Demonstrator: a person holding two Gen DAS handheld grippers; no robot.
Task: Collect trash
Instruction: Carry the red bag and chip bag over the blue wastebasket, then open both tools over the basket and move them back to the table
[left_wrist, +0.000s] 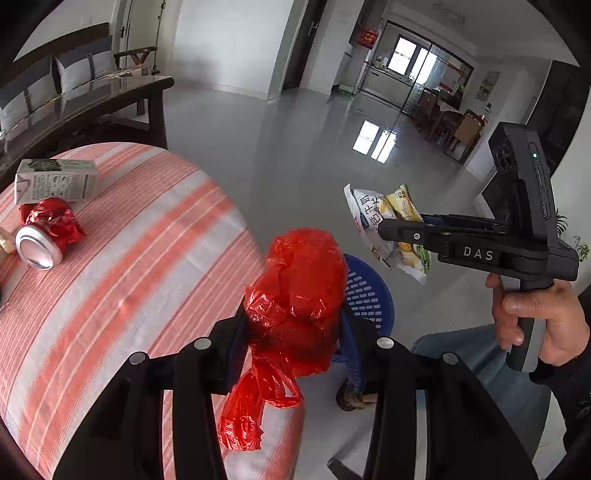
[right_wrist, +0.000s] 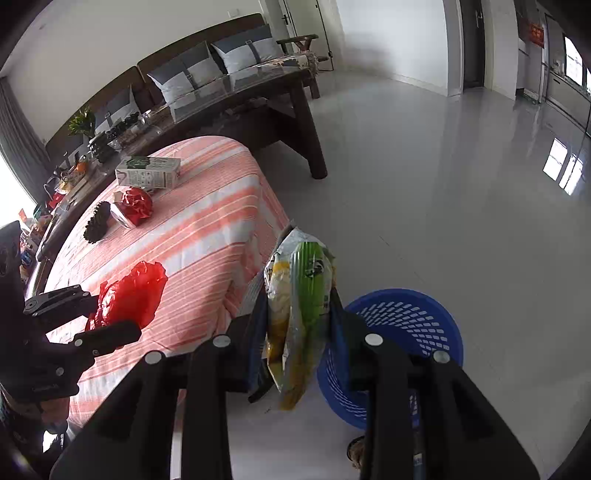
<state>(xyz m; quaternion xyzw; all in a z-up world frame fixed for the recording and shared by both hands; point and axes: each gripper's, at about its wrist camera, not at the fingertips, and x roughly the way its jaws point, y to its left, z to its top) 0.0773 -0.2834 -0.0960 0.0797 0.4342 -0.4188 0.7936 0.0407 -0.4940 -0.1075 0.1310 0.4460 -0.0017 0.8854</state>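
White "DAS" lettering on the right claw (left_wrist: 400, 230).

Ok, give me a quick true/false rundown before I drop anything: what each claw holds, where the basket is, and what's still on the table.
1. The left claw grips a crumpled red plastic bag. True.
2. The right claw is empty. False: it pinches a snack wrapper.
3. The blue basket stands on the floor beside the table. True.
4. The crushed red can is already in the basket. False: it lies on the striped tablecloth.
5. A carton lies on its side on the table. True.
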